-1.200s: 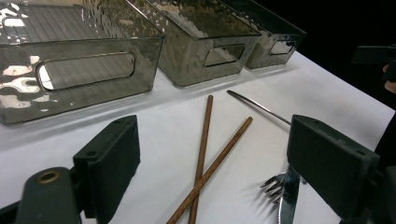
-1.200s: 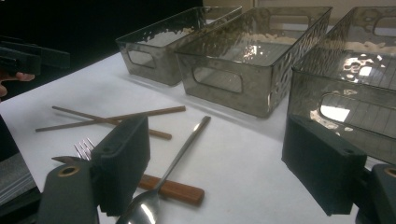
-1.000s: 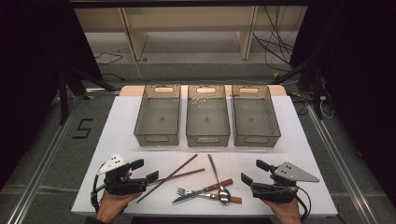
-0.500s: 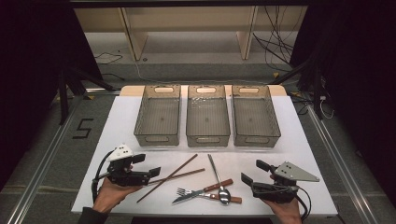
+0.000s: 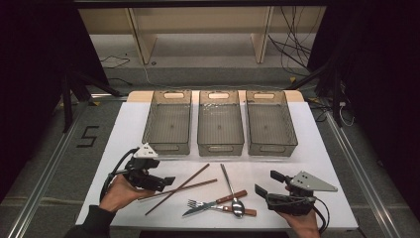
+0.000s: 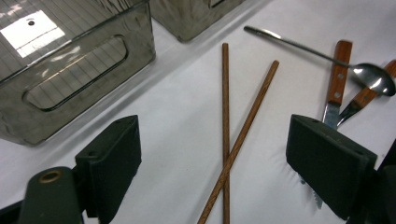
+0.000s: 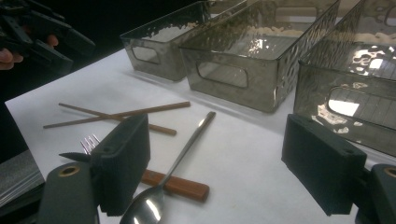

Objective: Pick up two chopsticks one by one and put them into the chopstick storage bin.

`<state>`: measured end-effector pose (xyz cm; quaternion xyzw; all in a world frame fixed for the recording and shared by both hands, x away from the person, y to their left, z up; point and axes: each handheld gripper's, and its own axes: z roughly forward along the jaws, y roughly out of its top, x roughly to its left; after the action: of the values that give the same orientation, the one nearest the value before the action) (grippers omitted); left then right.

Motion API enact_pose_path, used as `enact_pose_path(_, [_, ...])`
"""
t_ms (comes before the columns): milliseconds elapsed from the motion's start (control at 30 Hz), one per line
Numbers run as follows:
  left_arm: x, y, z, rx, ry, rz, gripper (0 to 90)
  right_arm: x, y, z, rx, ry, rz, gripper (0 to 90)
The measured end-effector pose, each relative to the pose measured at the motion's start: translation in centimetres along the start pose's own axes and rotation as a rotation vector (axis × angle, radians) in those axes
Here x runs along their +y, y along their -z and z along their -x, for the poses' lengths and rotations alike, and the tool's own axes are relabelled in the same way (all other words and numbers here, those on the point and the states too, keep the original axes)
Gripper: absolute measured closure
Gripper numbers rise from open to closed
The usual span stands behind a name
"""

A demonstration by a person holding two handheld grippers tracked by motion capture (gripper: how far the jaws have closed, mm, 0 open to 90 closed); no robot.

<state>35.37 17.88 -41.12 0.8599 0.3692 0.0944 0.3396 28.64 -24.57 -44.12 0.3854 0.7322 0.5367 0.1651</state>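
Observation:
Two brown chopsticks (image 5: 179,188) lie crossed on the white table (image 5: 327,163) near its front. Beside them lie a metal spoon (image 5: 231,187), a fork (image 5: 198,204) and a knife (image 5: 223,200) with wooden handles. My left gripper (image 5: 161,182) is open just left of the chopsticks. In the left gripper view the chopsticks (image 6: 226,116) run between the spread jaws of that gripper (image 6: 217,144), apart from them. My right gripper (image 5: 267,183) is open right of the cutlery. In the right gripper view the spoon (image 7: 187,142) lies between the parted jaws of that gripper (image 7: 222,140).
Three clear grey bins (image 5: 168,124), (image 5: 220,124), (image 5: 270,124) stand side by side across the table's middle, nothing in them. A shelf unit (image 5: 198,25) stands beyond the table. Black floor rails (image 5: 44,168) run along both sides.
The left gripper has moved forward and to the right, up to the near ends of the chopsticks. The right gripper and the cutlery have stayed put.

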Motion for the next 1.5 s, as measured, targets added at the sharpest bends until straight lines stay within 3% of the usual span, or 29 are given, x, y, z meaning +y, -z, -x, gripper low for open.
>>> enact_pose_path(400, [0.5,-2.4,0.4,0.003,-0.077,-0.184,24.5,0.0,-0.1,-0.2,0.013,0.009,-0.016,24.4])
enact_pose_path(567, [0.4,-3.6,0.6,-0.014,-0.107,-0.264,31.4,0.0,-0.1,-0.2,0.018,0.009,-0.019,24.5])
enact_pose_path(733, [0.2,-4.7,1.0,-0.035,-0.162,-0.350,40.9,0.0,-0.3,-0.2,0.022,0.011,-0.025,24.6])
enact_pose_path(1033, [-0.1,-5.8,0.7,-0.086,-0.185,-0.410,59.1,0.0,-0.4,-0.2,0.030,0.013,-0.035,24.7])
enact_pose_path(1500, [0.0,-6.6,0.6,-0.137,-0.217,-0.468,74.8,0.0,-0.5,-0.3,0.036,0.016,-0.041,25.0])
